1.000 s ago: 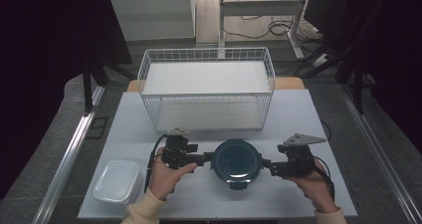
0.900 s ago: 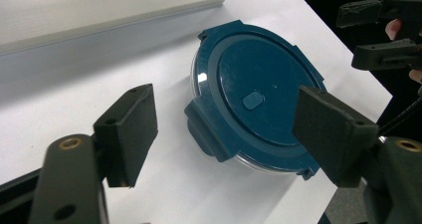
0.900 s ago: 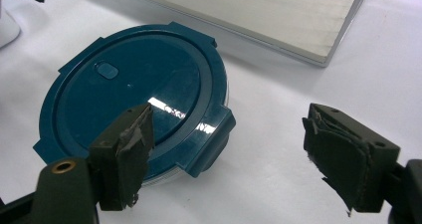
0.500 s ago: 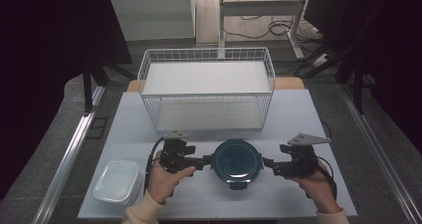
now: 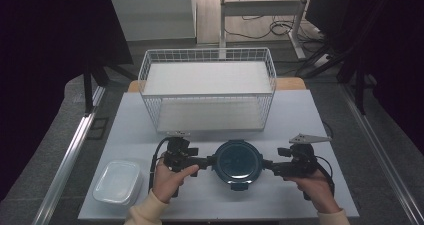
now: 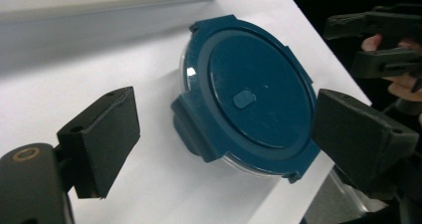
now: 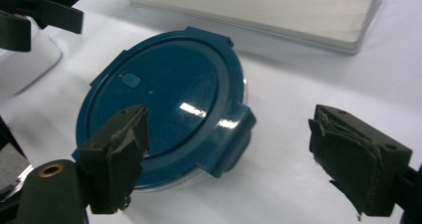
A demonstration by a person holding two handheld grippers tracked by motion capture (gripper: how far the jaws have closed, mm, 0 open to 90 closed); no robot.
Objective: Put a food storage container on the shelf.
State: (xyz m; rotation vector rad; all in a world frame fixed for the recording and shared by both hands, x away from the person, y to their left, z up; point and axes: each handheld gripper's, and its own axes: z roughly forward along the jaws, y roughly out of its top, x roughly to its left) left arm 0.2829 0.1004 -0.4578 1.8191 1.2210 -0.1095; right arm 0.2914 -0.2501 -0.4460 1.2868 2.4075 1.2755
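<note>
Near the front middle of the white table (image 5: 310, 115) sits a round container (image 5: 236, 161) with a dark blue lid, its clear wall showing just under the lid's rim in the gripper views. Clip tabs jut from the lid's edge; one faces the left gripper's camera (image 6: 186, 127) and another faces the right gripper's camera (image 7: 230, 139), both folded down against the side.

The left gripper (image 5: 209, 161) points at the container's left edge and the right gripper (image 5: 266, 165) at its right edge, each held level in a hand. Both have just been opening: the left gripper's jaws stand wide apart with the container's near edge lying between them, the pads off it, and the right gripper's jaws likewise gape on either side of the clip tab without pressing on it. Neither grasps anything.

Bare tabletop lies in front of the container up to the table's near edge, and a strip of open surface separates it from the white wire basket (image 5: 207, 55) standing behind. A pale, lidded rectangular tub (image 5: 118, 181) rests well to the left, near the front left corner. To the right of the right hand, the table runs free to its edge.
</note>
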